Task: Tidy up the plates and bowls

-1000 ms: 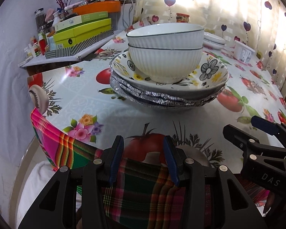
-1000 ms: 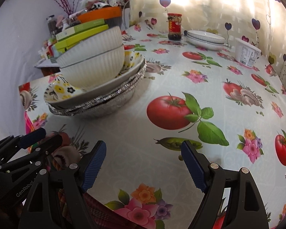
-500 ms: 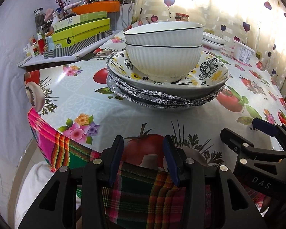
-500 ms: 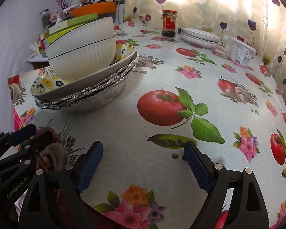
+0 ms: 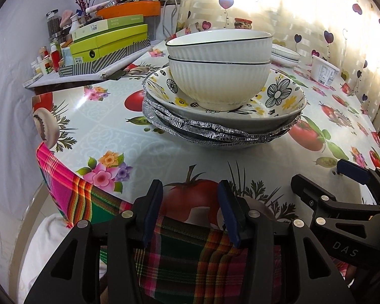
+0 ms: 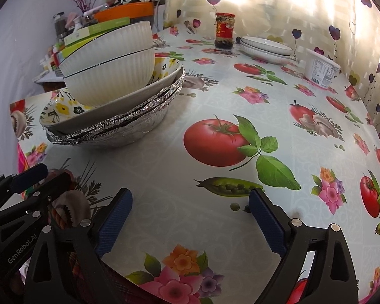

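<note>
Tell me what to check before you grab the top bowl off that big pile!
1. Right tool has nothing in it: ok, its jaws are opening over bare tablecloth.
2. Left tool has nothing in it: ok, nothing is between its jaws.
3. Top bowl sits level in the lower bowl: not ok, it tilts a little.
4. Flowered plate rests flat on the foil trays: cannot tell, the trays look crumpled.
5. Free space on the table for sorting: ok.
6. White plates far off are stacked neatly: ok.
</note>
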Demonstrator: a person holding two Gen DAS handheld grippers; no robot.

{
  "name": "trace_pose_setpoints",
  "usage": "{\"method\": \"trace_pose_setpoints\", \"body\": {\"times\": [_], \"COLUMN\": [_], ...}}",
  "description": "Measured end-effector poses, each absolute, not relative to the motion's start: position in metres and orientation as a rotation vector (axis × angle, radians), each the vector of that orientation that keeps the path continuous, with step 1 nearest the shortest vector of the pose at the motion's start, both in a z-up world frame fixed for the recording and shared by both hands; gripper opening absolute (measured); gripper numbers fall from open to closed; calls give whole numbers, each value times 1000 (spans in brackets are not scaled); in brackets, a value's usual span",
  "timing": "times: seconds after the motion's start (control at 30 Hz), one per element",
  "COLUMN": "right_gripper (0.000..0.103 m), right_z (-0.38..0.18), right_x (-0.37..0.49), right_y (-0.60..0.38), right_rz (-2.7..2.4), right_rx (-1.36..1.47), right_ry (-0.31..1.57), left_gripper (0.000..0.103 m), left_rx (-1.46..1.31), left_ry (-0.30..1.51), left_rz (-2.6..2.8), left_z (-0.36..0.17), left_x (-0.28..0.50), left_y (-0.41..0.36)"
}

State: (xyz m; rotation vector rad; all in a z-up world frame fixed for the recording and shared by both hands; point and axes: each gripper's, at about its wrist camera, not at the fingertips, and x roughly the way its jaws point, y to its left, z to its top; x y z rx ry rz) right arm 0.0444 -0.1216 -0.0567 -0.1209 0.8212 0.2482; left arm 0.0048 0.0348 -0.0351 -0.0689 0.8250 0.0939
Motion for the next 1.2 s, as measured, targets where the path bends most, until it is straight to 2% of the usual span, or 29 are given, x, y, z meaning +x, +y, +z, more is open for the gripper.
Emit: {"method": "trace_pose_setpoints", "body": {"times": [1.2], "right_gripper": [97], "right_z": [-57], "right_x": [45], "right_y": [-122], "right_rz": [248], "right_rx": [-121], "right_ry": [822], "left_gripper": [47], "left_rx": [-68], "left_ry": [825], "left_rz": [94], "left_z": [-35], "left_x": [5], "left_y": [35]}}
